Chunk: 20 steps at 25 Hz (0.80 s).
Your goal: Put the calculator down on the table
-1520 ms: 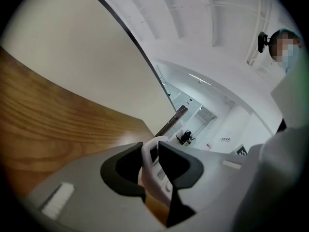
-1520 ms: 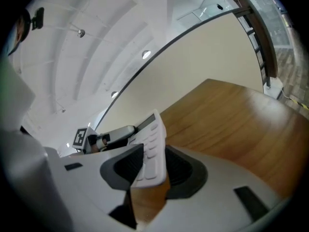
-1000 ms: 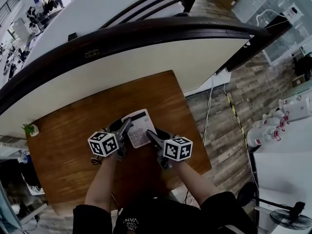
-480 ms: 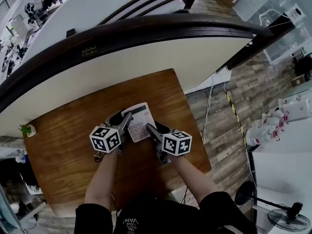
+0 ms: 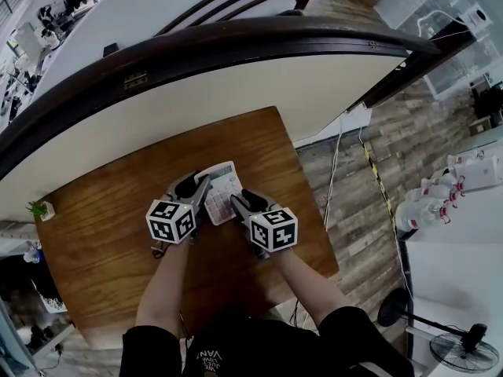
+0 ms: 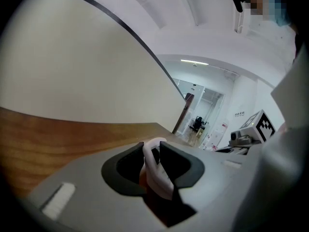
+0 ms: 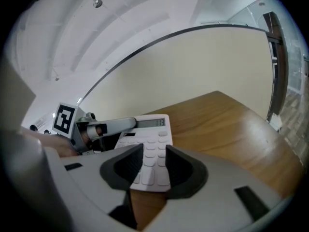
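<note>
A white calculator point(image 5: 222, 189) hangs low over the brown wooden table point(image 5: 110, 234), between my two grippers. My left gripper point(image 5: 201, 189) is shut on its left edge. In the left gripper view that edge shows as a white strip point(image 6: 155, 174) pinched between the dark jaws point(image 6: 151, 150). My right gripper point(image 5: 238, 203) sits at the calculator's near right corner. In the right gripper view its jaws point(image 7: 154, 152) stand a little apart, and the keys point(image 7: 150, 144) show through the gap. I cannot tell whether the calculator touches the wood.
A curved white counter with a dark rim point(image 5: 236, 69) runs behind the table. A small potted plant point(image 5: 43, 208) stands at the table's left edge. To the right are plank flooring with cables point(image 5: 354, 171) and white bottles point(image 5: 428, 203).
Both grippers and the calculator have shifted a little toward the far side of the table. The right gripper has come in closer to the left one, and both have rolled slightly.
</note>
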{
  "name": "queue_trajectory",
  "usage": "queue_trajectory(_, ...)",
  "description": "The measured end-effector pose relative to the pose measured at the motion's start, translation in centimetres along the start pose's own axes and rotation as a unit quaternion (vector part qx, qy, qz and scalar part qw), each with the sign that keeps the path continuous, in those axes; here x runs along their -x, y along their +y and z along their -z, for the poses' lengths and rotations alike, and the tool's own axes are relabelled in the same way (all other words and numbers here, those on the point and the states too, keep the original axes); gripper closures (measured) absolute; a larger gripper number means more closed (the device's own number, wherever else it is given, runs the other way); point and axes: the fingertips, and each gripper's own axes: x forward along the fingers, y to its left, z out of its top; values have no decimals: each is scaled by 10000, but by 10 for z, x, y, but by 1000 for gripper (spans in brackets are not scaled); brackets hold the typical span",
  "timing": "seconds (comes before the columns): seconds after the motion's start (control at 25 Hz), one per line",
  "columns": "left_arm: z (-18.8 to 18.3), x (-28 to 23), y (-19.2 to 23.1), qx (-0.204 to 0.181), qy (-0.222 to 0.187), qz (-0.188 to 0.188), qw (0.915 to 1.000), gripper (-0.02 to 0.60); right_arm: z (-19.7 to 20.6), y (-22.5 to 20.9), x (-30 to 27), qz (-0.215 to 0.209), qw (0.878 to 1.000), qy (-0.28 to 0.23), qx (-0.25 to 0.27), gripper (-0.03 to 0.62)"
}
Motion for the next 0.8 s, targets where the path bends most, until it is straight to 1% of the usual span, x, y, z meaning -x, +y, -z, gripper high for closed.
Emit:
queue_trajectory(0.2,2,0,1,-98,92,-82,9999,473,3,1,4,3,10000,-47,-74,453)
queue_trajectory(0.48,5,-2,5,-253,251,-331,9988,463,8,-3,16,9,9997,-81,-244,453)
queue_trajectory(0.8,11,-1,9,-258,414,-556,9973,453,15,-4,37,-23,9991,-157,-396,453)
